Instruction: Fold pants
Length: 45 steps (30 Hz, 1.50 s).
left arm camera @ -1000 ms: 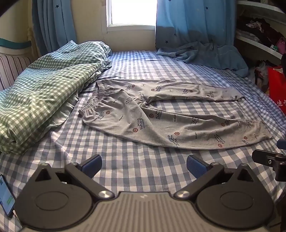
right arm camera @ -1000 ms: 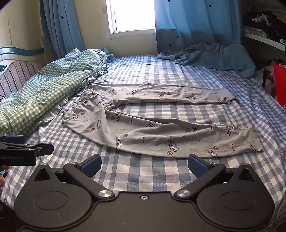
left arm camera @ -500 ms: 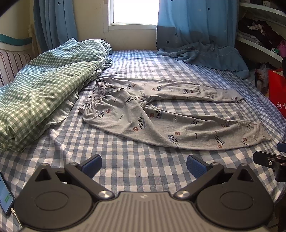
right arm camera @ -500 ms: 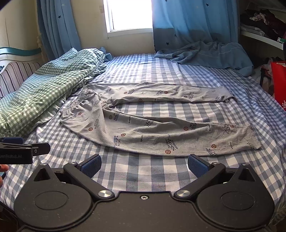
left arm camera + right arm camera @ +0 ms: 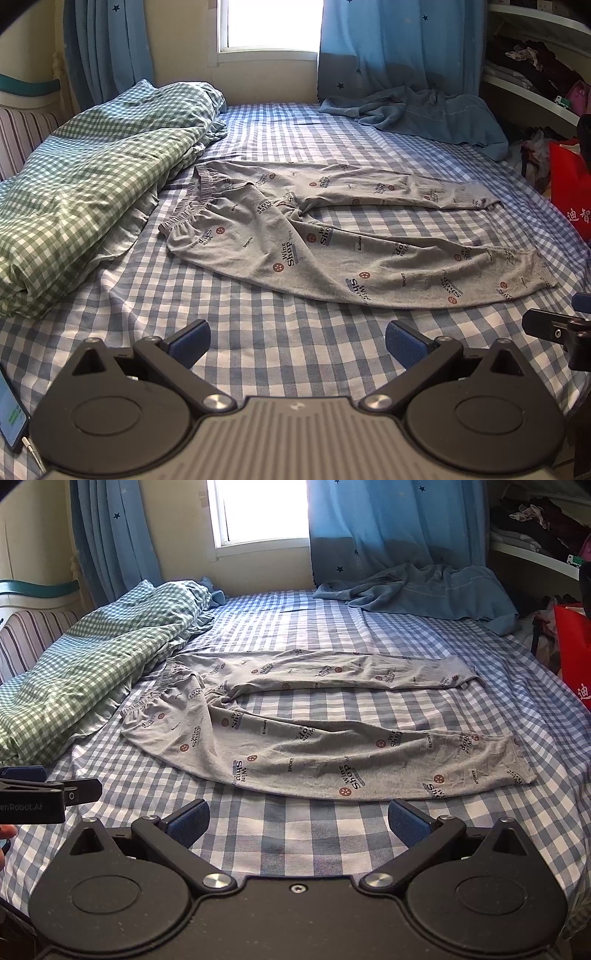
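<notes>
Grey printed pants lie spread flat on the blue checked bed, waistband to the left, both legs stretched to the right and splayed apart. They also show in the right wrist view. My left gripper is open and empty, hovering over the sheet in front of the near leg. My right gripper is open and empty, just in front of the near leg's lower edge. Each gripper shows at the edge of the other's view.
A green checked duvet is piled along the left, touching the waistband. A blue garment lies at the far right under the curtains. Shelves and a red bag stand right of the bed. A phone lies at the lower left.
Both grippers have drifted slightly relative to the pants, which sit a little differently in each view. The pants have not moved and both grippers stay open.
</notes>
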Available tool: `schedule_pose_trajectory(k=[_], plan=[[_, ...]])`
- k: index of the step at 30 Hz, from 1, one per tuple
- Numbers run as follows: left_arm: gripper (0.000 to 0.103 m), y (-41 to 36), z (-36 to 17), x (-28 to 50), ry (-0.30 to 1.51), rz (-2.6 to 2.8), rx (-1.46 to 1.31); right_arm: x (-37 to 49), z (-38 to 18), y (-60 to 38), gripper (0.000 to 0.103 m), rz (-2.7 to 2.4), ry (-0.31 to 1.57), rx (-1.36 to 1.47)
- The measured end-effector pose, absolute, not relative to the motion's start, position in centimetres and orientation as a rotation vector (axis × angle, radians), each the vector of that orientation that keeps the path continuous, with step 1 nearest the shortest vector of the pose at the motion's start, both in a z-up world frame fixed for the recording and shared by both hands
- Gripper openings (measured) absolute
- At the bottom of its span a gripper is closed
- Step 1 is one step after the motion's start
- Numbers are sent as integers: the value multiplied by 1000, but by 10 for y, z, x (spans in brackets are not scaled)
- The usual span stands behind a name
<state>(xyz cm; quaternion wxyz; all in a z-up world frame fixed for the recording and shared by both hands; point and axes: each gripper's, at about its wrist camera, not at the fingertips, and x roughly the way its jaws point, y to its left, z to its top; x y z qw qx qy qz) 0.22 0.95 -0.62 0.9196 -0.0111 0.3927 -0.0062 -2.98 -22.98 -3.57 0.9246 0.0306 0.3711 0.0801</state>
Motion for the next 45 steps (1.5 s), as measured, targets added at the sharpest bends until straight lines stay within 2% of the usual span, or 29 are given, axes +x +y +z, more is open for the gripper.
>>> schedule_pose_trajectory(k=[17,30,37,45], plan=[[103,24,-13,14,834,-58,-19,-23,-37,-217,102,128,786,66],[103,28,-38,39,989,-24,-82,-16,-50,-215,102,110,890,46],[103,10,-47,82,1030,26,-78,23,-62,-236,102,144,919,23],[103,-12,-40,170,1025,118,-41,112,-67,-283,102,177,923,64]])
